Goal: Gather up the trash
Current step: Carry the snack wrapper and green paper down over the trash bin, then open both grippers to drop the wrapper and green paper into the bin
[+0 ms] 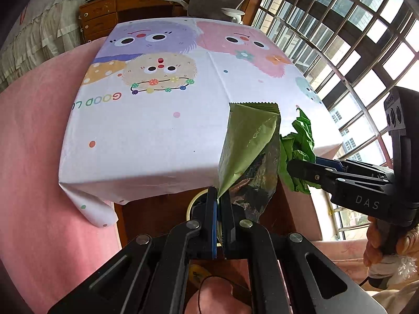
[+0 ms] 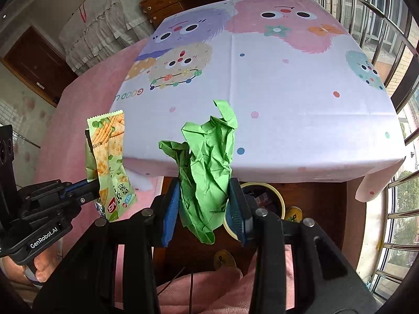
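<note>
My left gripper (image 1: 218, 196) is shut on the bottom corner of a green cracker wrapper (image 1: 248, 146), which stands up in front of the table's near edge. The same wrapper (image 2: 110, 162) shows its printed side in the right wrist view, held by the left gripper (image 2: 91, 183). My right gripper (image 2: 204, 201) is shut on a crumpled green paper (image 2: 209, 162), which bulges between its blue pads. In the left wrist view the green paper (image 1: 296, 146) and the right gripper (image 1: 290, 164) sit just right of the wrapper. A yellow-rimmed bin (image 2: 275, 193) lies below, partly hidden.
A table with a cartoon-monster cloth (image 2: 275, 91) fills the space ahead. Below its near edge is dark wooden furniture (image 2: 314, 209). Pink bedding (image 1: 34, 144) lies left. Barred windows (image 1: 353, 39) run along the right. A wooden desk (image 1: 125, 5) and a chair stand behind.
</note>
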